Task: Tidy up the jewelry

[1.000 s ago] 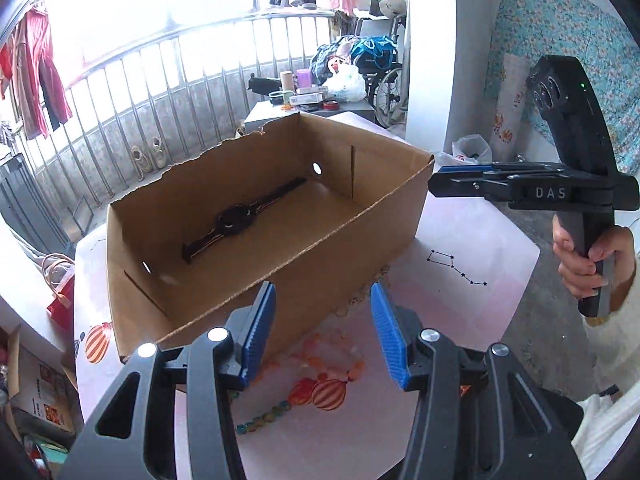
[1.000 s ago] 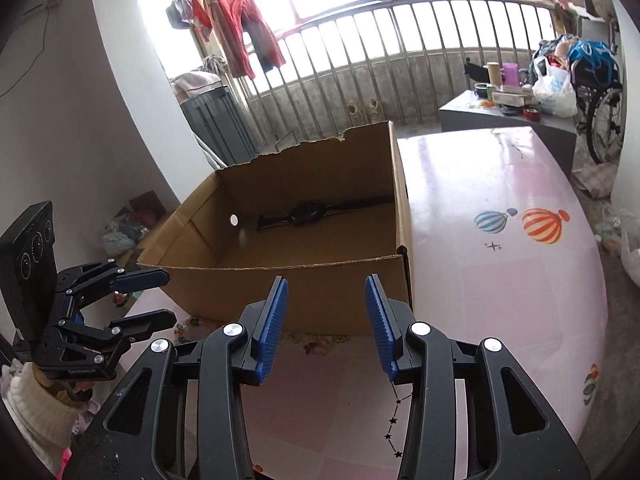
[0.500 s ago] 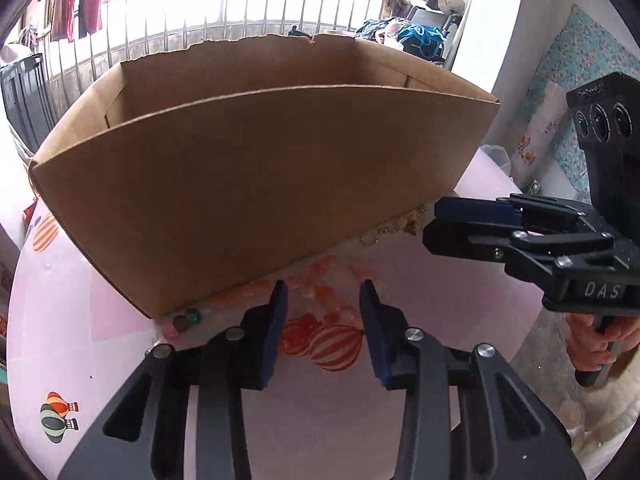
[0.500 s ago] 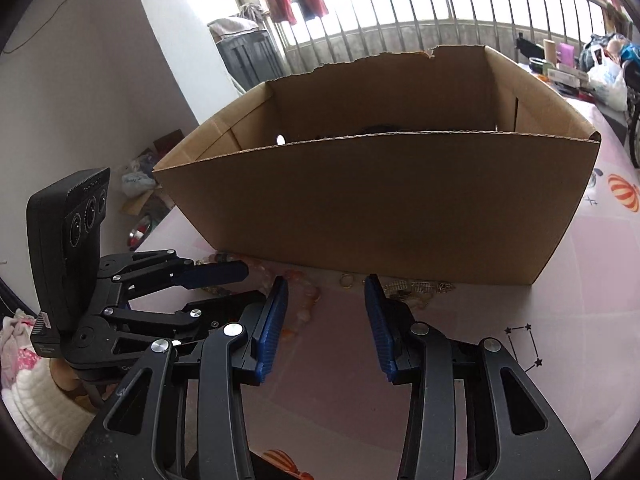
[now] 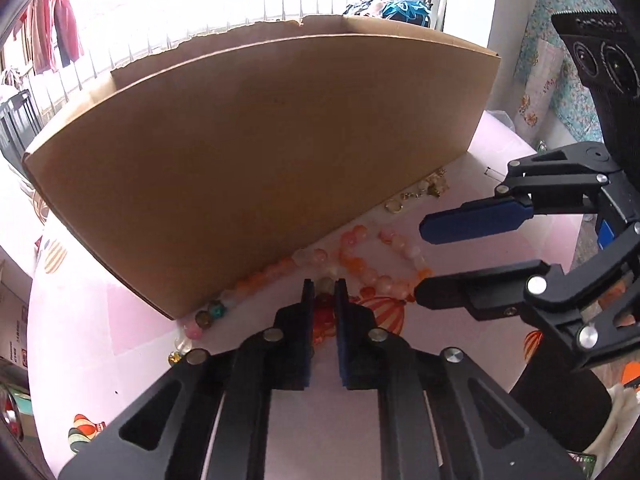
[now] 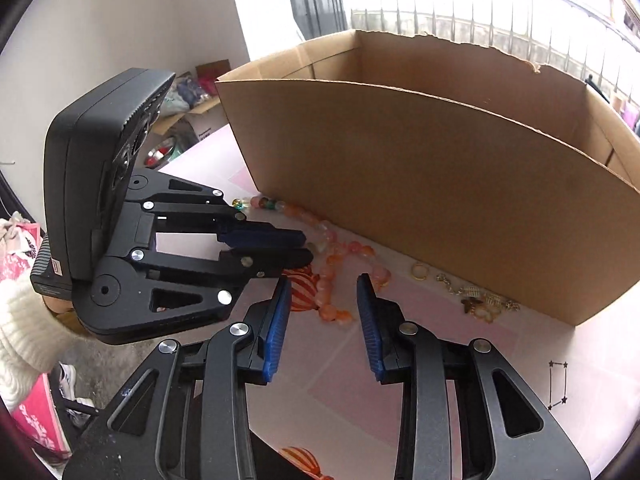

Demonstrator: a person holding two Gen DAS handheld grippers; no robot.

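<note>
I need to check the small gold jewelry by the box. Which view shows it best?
The right wrist view: the gold ring and gold chain pieces lie unobstructed beside the cardboard box. The left wrist view shows them small, at the box's far corner.

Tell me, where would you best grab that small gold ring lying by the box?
The gold ring lies flat on the table, close to the cardboard box wall. Probably come straight down from above, fingers spanning its outer rim along the wall, since the wall blocks the far side.
</note>
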